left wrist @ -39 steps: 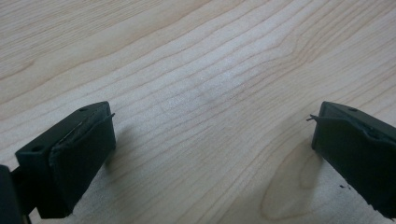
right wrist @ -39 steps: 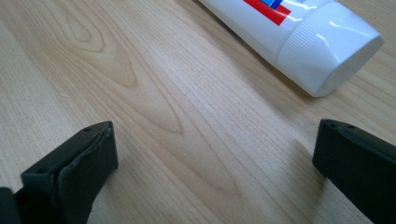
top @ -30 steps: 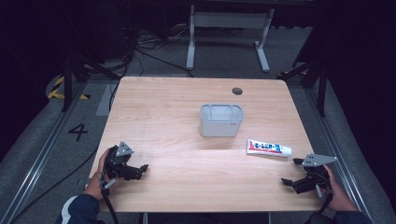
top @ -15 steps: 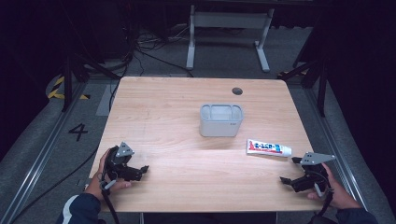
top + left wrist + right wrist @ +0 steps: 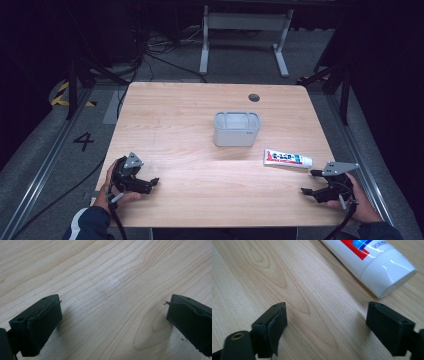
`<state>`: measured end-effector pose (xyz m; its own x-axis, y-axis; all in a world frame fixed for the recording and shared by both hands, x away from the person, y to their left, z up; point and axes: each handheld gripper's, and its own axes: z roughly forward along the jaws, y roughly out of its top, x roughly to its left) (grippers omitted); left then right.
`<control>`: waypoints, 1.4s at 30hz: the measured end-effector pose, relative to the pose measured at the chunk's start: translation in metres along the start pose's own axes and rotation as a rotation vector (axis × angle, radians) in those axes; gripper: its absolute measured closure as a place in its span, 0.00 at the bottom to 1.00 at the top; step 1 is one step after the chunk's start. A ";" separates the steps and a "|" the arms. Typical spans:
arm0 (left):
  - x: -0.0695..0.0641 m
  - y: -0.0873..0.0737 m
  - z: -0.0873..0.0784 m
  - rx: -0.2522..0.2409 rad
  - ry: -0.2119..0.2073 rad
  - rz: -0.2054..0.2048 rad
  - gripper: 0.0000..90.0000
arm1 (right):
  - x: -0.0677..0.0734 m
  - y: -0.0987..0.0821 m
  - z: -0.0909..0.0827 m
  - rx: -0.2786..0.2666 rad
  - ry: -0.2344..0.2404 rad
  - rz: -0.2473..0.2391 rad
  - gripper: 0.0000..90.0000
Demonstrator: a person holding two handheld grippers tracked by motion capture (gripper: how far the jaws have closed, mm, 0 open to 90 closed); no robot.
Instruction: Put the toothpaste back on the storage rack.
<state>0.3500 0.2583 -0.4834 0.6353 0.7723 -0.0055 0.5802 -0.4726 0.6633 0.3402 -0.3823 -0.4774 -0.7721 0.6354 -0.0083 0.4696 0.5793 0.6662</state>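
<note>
Both grippers idle unladen: right gripper [image 5: 314, 183], jaws just narrowing on nothing, should square across the toothpaste tube [image 5: 287, 159] lying beside the grey bin [image 5: 237, 130]; left gripper [image 5: 145, 184] gapes.

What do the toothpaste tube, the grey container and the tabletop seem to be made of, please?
The toothpaste tube looks like glossy white plastic: smooth printed body, finely ribbed cap with a soft sheen. The grey container seems matte plastic, judging by its even colour and rounded corners. The tabletop shows light wood grain with a faint glare, so probably satin laminate or veneer rather than raw wood.
</note>
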 end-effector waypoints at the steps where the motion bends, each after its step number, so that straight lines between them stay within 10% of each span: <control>1: 0.000 0.000 0.000 0.000 0.000 0.000 0.01 | 0.000 0.000 0.000 0.000 0.000 0.000 0.17; 28: 0.001 0.001 0.001 0.001 -0.014 0.015 0.01 | -0.002 0.066 -0.009 -0.017 -0.016 -0.123 0.28; 42: 0.001 0.001 0.001 0.003 -0.013 0.009 0.01 | -0.006 0.099 0.020 0.085 0.017 -0.194 0.33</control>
<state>0.3517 0.2577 -0.4834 0.6473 0.7622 -0.0092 0.5760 -0.4812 0.6608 0.3995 -0.3187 -0.4264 -0.8587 0.4990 -0.1171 0.3451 0.7318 0.5877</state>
